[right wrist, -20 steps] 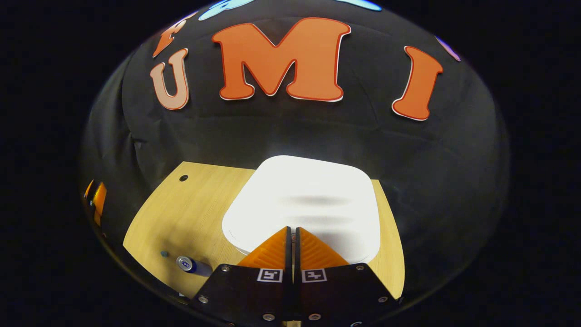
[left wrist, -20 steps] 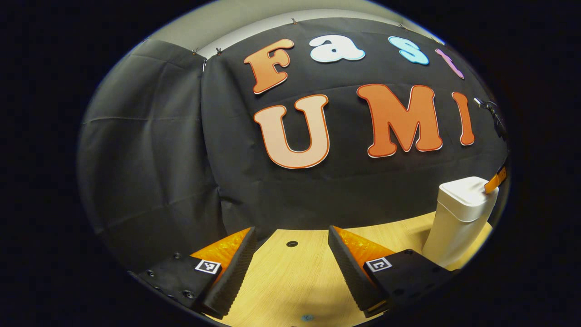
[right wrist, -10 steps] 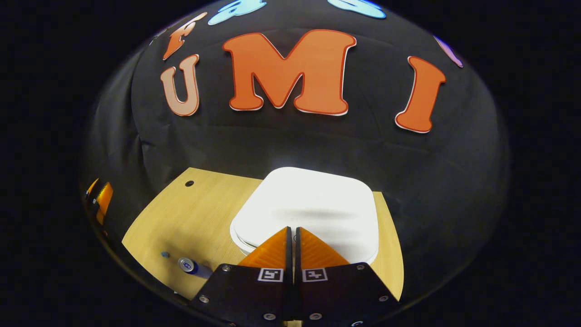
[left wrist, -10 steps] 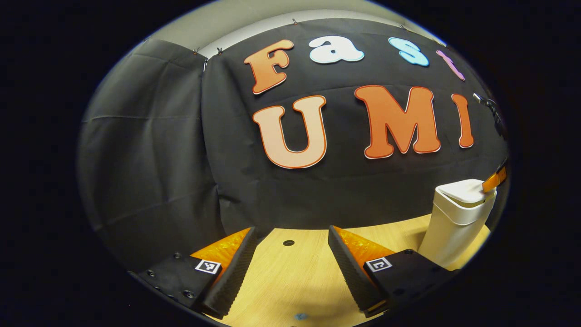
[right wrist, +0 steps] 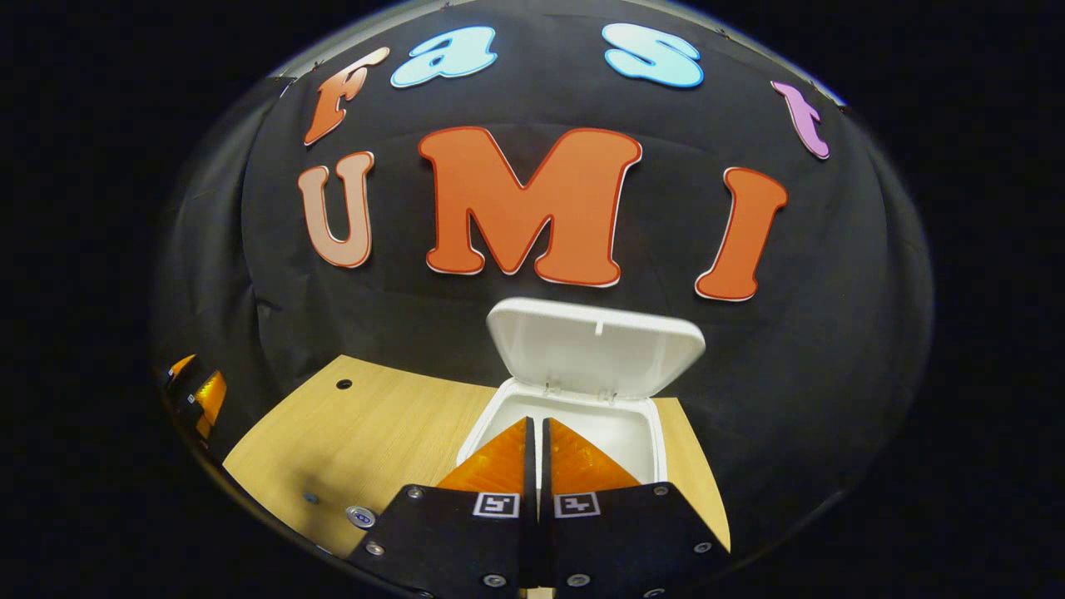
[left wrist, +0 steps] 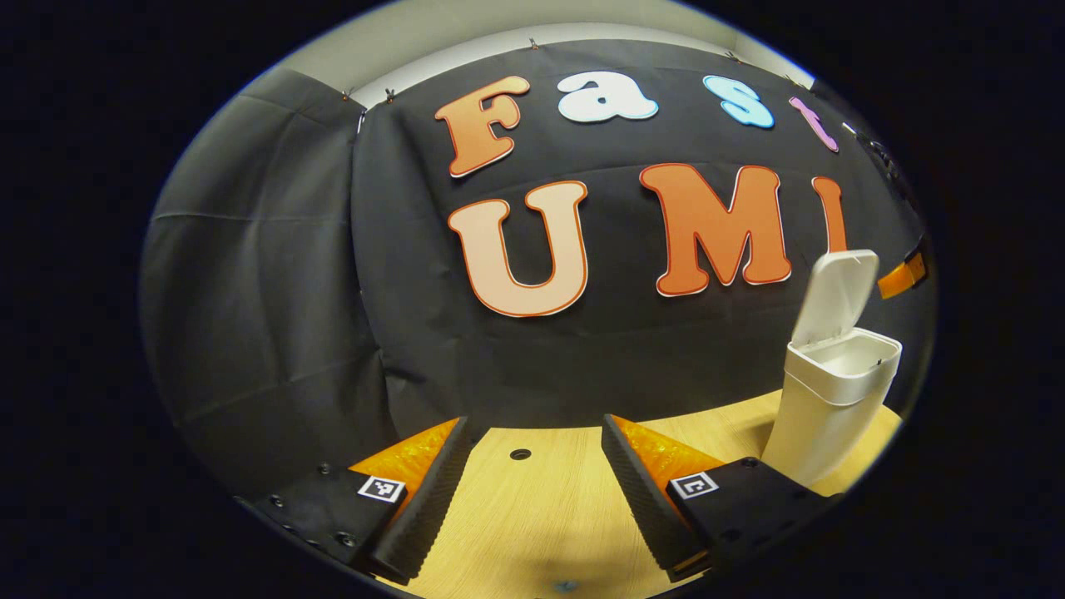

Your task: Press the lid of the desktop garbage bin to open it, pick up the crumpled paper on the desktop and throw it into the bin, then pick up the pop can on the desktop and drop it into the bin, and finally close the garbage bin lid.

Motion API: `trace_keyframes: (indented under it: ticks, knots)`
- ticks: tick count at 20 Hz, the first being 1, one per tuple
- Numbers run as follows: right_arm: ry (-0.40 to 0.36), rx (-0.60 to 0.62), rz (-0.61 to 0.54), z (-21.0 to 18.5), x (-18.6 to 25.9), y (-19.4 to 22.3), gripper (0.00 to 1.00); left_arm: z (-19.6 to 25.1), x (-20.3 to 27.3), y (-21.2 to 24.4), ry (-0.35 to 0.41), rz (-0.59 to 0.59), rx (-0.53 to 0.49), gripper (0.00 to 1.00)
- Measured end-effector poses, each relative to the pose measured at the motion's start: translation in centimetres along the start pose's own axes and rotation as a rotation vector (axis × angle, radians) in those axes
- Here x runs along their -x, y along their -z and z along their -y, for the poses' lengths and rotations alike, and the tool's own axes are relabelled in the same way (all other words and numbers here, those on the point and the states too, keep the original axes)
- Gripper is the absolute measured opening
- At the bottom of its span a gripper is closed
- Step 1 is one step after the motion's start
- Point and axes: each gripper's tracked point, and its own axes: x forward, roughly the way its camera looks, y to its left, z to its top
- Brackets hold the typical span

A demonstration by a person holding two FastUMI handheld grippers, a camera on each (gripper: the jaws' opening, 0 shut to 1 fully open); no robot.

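We log bin (right wrist: 574, 433) lid (right wrist: 595, 345) upright, near table (right wrist: 374, 424) back edge | right hand-held gripper (right wrist: 537, 437) pressed together above bin mouth | left hand-held gripper (left wrist: 532, 466) spread over bare table | can (right wrist: 360, 517) at front edge.

A light wooden desktop (right wrist: 378, 420) carries the white garbage bin (left wrist: 828, 408) — and a pop can (right wrist: 361, 517) near its front edge.

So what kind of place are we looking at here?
Most likely a staged recording booth, not a real home: black cloth wall hung behind a small wooden desktop, with only a white bin, lid up, and a pop can on it.
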Motion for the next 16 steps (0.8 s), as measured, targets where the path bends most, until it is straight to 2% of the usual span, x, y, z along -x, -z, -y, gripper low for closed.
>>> trace_keyframes:
  ticks: [4,5,6,7,8,9,10,11,13,14,15,16]
  knots:
    - [-0.037,-0.011,0.012,-3.0,1.1,1.2,0.01,0.4,-0.2,2.4,0.073,-0.067,0.026,1.0]
    - [-0.056,-0.004,-0.012,-4.0,1.0,2.4,0.01,0.6,-0.3,3.2,0.094,-0.09,0.032,0.96]
    - [-0.076,0.009,-0.057,-5.0,1.2,4.1,0.01,0.7,-0.6,4.1,0.114,-0.115,0.043,1.0]
    - [-0.088,0.02,-0.088,-5.9,1.4,5.4,0.01,0.9,-0.7,4.9,0.133,-0.144,0.057,1.0]
    - [-0.105,0.024,-0.094,-7.0,1.6,6.2,0.02,1.0,-0.8,5.8,0.148,-0.175,0.07,1.0]
    - [-0.125,0.022,-0.096,-8.1,1.7,6.9,0.01,1.0,-0.8,6.7,0.16,-0.206,0.079,0.96]
    - [-0.151,0.019,-0.102,-9.2,2.1,7.5,0.02,1.0,-0.8,7.7,0.171,-0.236,0.087,1.0]
    - [-0.178,0.017,-0.107,-10.2,2.3,8.2,0.03,1.2,-0.7,8.6,0.188,-0.269,0.093,1.0]
    - [-0.222,0.021,-0.133,-12.4,2.5,10.0,0.08,2.1,-0.4,10.9,0.244,-0.348,0.085,1.0]
    - [-0.247,0.029,-0.16,-13.3,2.5,11.2,0.1,2.1,0.0,11.9,0.268,-0.387,0.079,0.96]
    - [-0.267,0.037,-0.181,-14.1,2.6,12.2,0.11,2.1,0.3,12.8,0.285,-0.421,0.078,1.0]
    - [-0.28,0.046,-0.197,-14.8,2.6,13.3,0.14,2.3,0.6,13.9,0.304,-0.455,0.081,1.0]
